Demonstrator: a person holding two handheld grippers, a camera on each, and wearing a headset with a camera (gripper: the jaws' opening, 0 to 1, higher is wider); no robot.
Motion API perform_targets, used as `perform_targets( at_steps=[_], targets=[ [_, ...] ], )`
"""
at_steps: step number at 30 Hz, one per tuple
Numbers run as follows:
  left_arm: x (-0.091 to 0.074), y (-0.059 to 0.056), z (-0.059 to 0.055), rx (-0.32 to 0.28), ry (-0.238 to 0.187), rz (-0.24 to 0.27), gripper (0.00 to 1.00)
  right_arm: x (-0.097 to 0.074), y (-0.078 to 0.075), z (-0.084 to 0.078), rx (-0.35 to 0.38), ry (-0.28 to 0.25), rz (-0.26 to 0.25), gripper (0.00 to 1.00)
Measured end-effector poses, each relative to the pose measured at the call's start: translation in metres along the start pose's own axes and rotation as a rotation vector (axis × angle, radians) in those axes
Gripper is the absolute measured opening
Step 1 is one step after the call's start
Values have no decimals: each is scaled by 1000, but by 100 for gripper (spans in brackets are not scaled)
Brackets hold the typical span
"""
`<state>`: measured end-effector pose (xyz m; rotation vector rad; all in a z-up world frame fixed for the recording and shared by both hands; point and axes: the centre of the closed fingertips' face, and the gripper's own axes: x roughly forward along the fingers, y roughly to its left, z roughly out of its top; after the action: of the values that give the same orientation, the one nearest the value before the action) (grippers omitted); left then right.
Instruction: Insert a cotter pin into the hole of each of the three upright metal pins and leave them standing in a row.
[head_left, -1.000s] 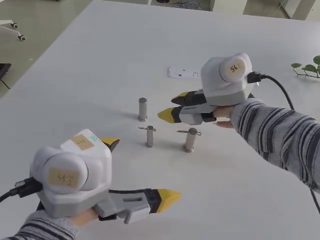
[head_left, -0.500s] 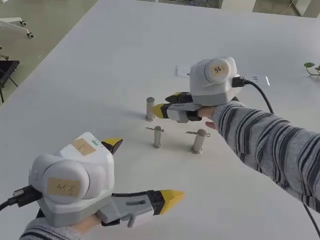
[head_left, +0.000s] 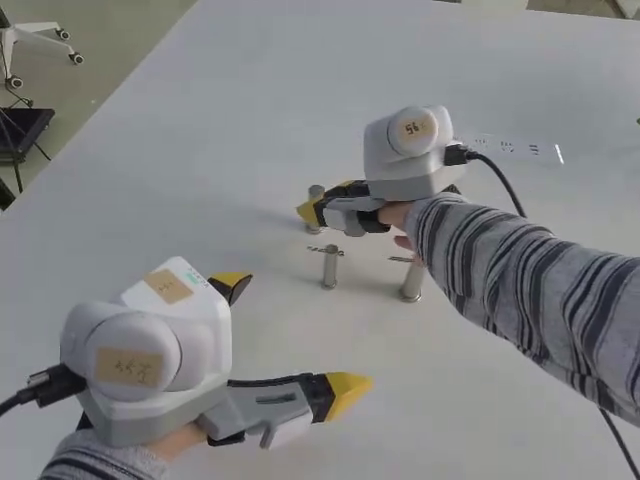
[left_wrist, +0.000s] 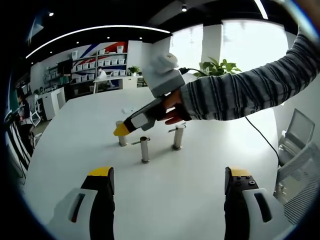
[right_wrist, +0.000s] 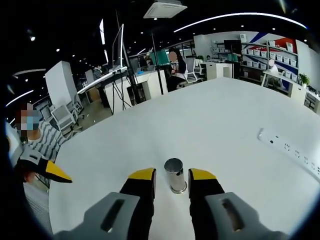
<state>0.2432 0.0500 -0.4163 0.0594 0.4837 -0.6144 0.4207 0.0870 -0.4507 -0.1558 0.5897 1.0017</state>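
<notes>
1. The bare pin stands upright at the bottom centre of the right gripper view, with no cotter pin across it. In the head view it is a little above centre, half hidden behind yellow tips.
2. The right gripper has one jaw on each side of this pin, only narrowly apart. A thin gap seems to show on both sides, so I judge that it grips nothing yet.
3. To do this step well, I think the jaws should close slowly and level, low on the shaft, so that the pin does not tip.
4. The middle pin and the third pin, just below in the head view, each carry a cotter pin. The striped sleeve is very near the third pin and could knock it.
5. The left gripper, at the lower left of the head view, is wide open and empty, well apart from the pins.
6. The table has free room to the left; its edge runs along the upper left. A power strip lies at the upper right, apart.
</notes>
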Motion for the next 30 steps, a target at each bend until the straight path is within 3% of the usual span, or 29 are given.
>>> perform_targets(
  at_steps=[8,23,30],
  targets=[
    [-1,2,-3,-2,10,1,90,2,-3,-3,7,18,-27,11],
    [1,8,-2,-2,14,14,89,-12,0,-7,-95,63,-16,8],
    [0,7,0,5,9,6,90,-21,-10,-9,-102,83,-33,8]
  ],
)
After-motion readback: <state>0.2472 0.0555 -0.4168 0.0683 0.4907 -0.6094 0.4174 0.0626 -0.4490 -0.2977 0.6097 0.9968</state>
